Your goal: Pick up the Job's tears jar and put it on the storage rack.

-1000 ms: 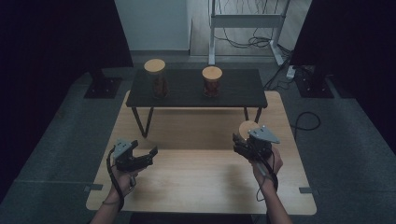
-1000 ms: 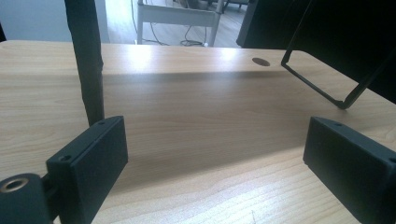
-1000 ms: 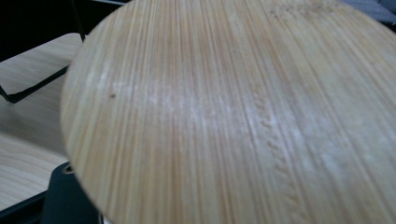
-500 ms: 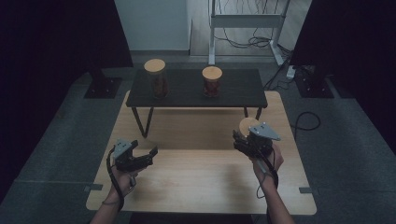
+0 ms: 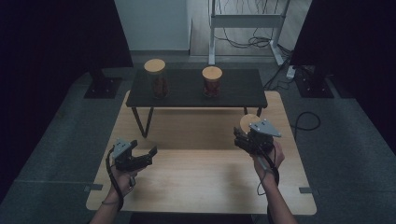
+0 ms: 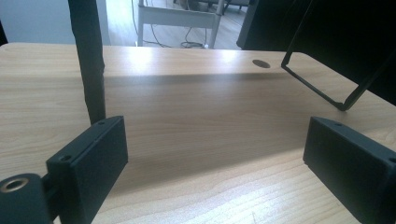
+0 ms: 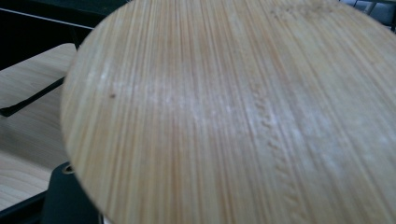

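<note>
Bamboo lid (image 7: 243, 112), round and pale, sits clamped in the right gripper (image 5: 248, 135), near the right edge of the wooden table (image 5: 196, 172). Nothing has shifted over the last second. Left gripper (image 5: 140, 156) hangs spread and empty, so the lid probably waits for a jar (image 5: 212, 81) on the dark far shelf (image 5: 187, 93).

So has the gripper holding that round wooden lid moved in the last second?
No. The right gripper, shut on the wooden lid, sits in the same spot below the black shelf's right end.
</note>
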`<state>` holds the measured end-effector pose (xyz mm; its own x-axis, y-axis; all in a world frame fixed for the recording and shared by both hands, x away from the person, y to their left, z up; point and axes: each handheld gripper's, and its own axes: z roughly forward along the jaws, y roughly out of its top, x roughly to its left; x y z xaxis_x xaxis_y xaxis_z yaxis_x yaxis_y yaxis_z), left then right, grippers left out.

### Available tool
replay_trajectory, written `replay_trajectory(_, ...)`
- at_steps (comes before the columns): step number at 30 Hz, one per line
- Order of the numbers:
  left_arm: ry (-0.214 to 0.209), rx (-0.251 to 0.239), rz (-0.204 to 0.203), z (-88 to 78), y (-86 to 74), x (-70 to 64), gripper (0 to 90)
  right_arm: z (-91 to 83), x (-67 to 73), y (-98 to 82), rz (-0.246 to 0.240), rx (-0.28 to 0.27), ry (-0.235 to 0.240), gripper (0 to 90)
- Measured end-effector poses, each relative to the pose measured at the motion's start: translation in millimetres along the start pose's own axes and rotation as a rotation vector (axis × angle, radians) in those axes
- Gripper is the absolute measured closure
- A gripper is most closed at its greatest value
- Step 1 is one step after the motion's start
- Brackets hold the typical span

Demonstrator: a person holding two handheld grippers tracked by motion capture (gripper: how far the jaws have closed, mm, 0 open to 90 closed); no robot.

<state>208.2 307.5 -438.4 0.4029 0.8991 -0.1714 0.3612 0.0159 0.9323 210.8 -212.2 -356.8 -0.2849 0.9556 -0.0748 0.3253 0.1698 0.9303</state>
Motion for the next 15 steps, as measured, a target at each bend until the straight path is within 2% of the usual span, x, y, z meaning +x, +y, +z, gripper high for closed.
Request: replay_trajectory(15, 0.001, -0.001, 0.0, -0.2, 0.0, 0.6, 6.1, 3.9, -0.2, 8.9, -0.012, -0.006, -0.004, 25.1)
